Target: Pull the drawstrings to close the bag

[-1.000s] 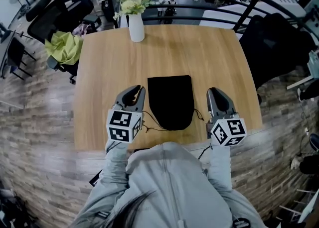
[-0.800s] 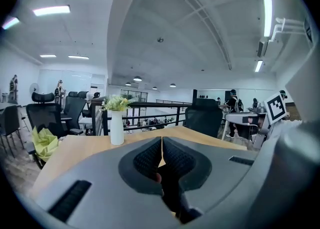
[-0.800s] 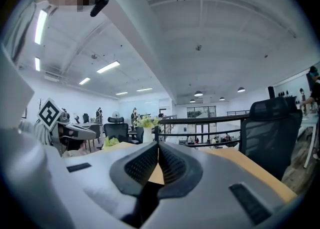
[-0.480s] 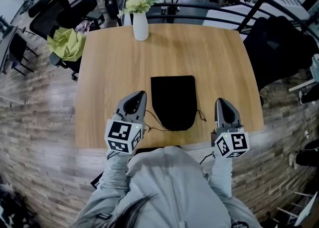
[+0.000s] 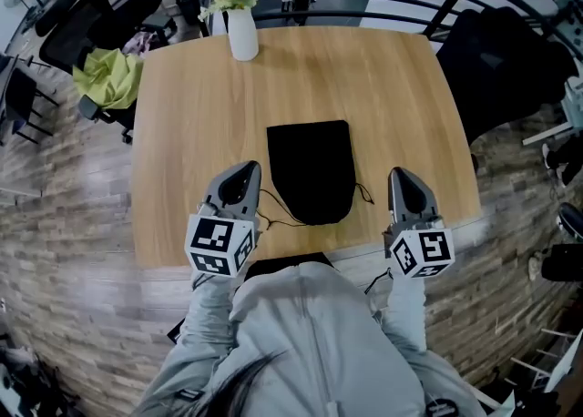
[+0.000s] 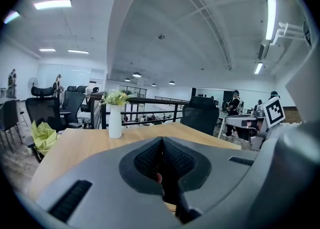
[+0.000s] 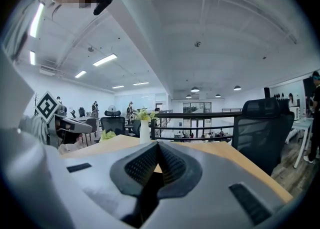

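At the far left, off the light wooden table [image 5: 182,133], a yellow-green cloth [image 5: 107,78] is draped over a black office chair. A white vase of yellow and white flowers [image 5: 242,33] stands at the table's far edge. Neither has a part in the job. Nearer the person, the left gripper [image 5: 248,169] hovers over the wood just left of the black fabric drawstring bag [image 5: 310,165], marker cube toward the body. Its own view shows the two ribbed pads [image 6: 147,160] pressed together, with no cord visible between them. A thin black left drawstring [image 5: 273,221] trails from the bag's near left corner and lies slack on the table beside that gripper, apparently not caught. The bag itself lies flat in the middle of the table, its straight end away from the person and its rounded end, where the cords come out, toward them. That near end looks about as wide as the rest, so I judge the mouth has not been drawn in. A shorter right drawstring [image 5: 364,194] curls out loose on the other side, between the bag and the right gripper [image 5: 399,175] and apart from both jaws. That gripper is likewise clamped on nothing, its pads [image 7: 142,163] meeting above the wood. So the closing seems barely begun: both cords have yet to be seized and pulled outward.
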`<state>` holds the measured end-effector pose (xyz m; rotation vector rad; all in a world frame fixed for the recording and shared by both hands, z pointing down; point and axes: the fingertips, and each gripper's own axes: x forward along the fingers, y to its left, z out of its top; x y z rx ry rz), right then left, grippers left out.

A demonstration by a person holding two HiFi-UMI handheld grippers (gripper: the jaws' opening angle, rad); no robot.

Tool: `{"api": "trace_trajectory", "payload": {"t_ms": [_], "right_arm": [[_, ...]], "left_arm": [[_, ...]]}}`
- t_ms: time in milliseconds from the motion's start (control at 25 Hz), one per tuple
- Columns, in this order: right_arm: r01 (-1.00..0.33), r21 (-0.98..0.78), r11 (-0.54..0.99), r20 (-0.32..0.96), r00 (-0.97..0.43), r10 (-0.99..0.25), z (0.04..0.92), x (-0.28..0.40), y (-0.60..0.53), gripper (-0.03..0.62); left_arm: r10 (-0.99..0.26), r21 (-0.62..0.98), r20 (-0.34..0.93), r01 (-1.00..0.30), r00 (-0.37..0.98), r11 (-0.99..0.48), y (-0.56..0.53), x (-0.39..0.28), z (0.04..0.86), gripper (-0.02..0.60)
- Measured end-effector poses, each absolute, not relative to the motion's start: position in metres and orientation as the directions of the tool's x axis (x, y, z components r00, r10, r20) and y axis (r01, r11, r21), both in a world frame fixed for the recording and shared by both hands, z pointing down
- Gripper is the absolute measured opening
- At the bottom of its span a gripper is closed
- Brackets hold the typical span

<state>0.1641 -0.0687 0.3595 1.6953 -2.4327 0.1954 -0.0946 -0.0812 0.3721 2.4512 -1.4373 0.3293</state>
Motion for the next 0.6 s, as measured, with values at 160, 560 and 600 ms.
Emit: {"api": "trace_trajectory", "payload": {"t_ms": [160, 560, 600], "right_arm": [[-0.94, -0.015, 0.342, 0.216, -0.337, -0.916, 0.3596, 0.1672, -0.0667, 0.022], [-0.945, -0.029, 0.325, 0.21, -0.323, -0.923, 0.3617, 0.1675, -0.0637, 0.022], [-0.946, -0.029, 0.322, 0.209, -0.321, -0.924, 0.3615, 0.1676, -0.0633, 0.021]], "left_arm": [[-0.806, 0.129, 0.34, -0.873, 0.484, -0.47, -0.0795, -0.0908, 0.3734, 0.026], [-0.803, 0.128, 0.353, -0.875, 0.48, -0.467, -0.0758, -0.0936, 0.379, 0.026], [-0.802, 0.126, 0.354, -0.875, 0.481, -0.468, -0.0758, -0.0935, 0.3792, 0.026]]}}
